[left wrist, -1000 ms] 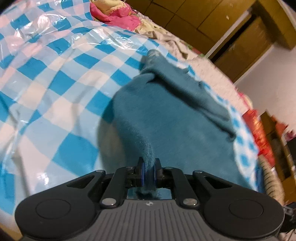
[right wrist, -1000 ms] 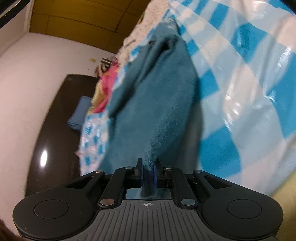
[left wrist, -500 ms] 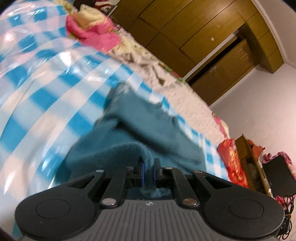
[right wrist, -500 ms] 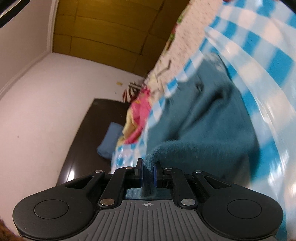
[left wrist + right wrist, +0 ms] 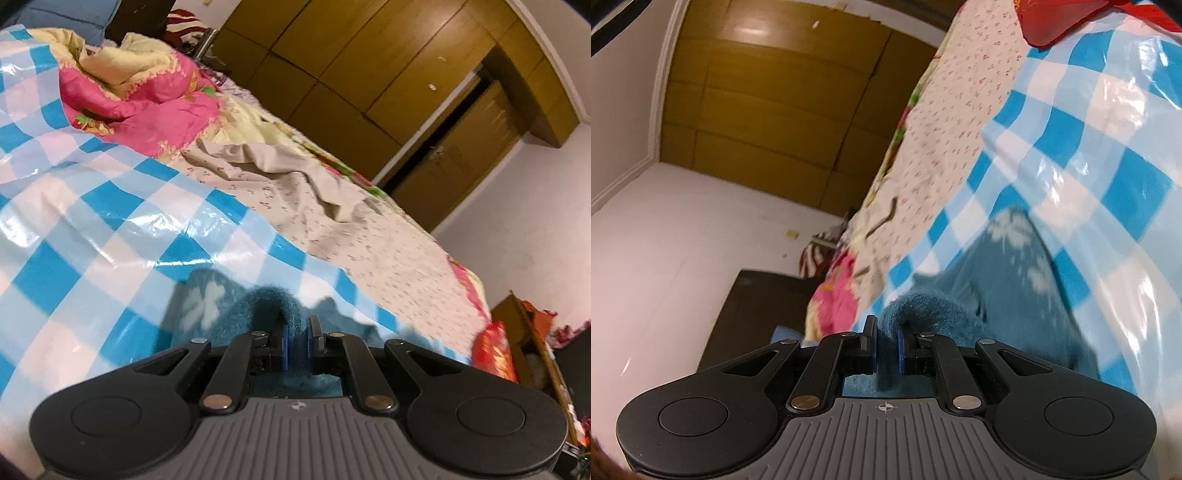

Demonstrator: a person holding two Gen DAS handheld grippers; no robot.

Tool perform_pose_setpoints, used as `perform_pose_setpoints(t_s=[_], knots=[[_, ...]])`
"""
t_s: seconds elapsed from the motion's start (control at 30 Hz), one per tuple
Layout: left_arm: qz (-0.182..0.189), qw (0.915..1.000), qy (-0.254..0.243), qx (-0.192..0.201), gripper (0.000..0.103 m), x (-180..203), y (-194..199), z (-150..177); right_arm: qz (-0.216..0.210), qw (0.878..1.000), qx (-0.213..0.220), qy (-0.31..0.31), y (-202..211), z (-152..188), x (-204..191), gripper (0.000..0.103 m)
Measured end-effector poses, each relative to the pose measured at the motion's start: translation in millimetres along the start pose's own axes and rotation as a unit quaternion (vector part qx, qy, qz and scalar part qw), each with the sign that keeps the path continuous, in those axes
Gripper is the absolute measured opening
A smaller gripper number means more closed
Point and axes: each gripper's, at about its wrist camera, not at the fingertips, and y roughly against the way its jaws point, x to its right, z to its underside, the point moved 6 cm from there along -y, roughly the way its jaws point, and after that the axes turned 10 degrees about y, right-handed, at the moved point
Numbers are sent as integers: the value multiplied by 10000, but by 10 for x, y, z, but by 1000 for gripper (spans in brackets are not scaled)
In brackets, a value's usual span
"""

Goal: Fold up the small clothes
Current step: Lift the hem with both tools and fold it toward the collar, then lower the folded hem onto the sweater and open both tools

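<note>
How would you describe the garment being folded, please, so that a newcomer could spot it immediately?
Start at the bed, at the shiny blue-and-white checked sheet on it. On that sheet lies a fuzzy teal garment, its edge pinched by the left gripper and the right gripper. Unlike the pink quilt and beige floral cloth beyond, it is teal with white snowflake marks.

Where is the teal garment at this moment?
The teal garment lies low in both wrist views on the blue checked plastic sheet, its near edge pinched in the left tongs and the right tongs.
</note>
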Motion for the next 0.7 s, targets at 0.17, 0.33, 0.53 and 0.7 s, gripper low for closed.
perform_pose_setpoints(t_s=[0.17, 0.33, 0.53, 0.7], knots=[[-502, 9987, -5, -67, 20, -188, -432, 22, 515, 9985, -17, 189, -484, -126, 163, 11], [-590, 9970, 467, -160, 21, -374, -556, 12, 829, 9964, -167, -77, -789, -157, 415, 14], [-584, 9960, 668, -139, 26, -372, -503, -40, 749, 9963, -213, -375, -785, -176, 468, 17], [-643, 9944, 831, 142, 37, -355, -380, -186, 759, 9957, -197, -492, -784, -200, 419, 20]])
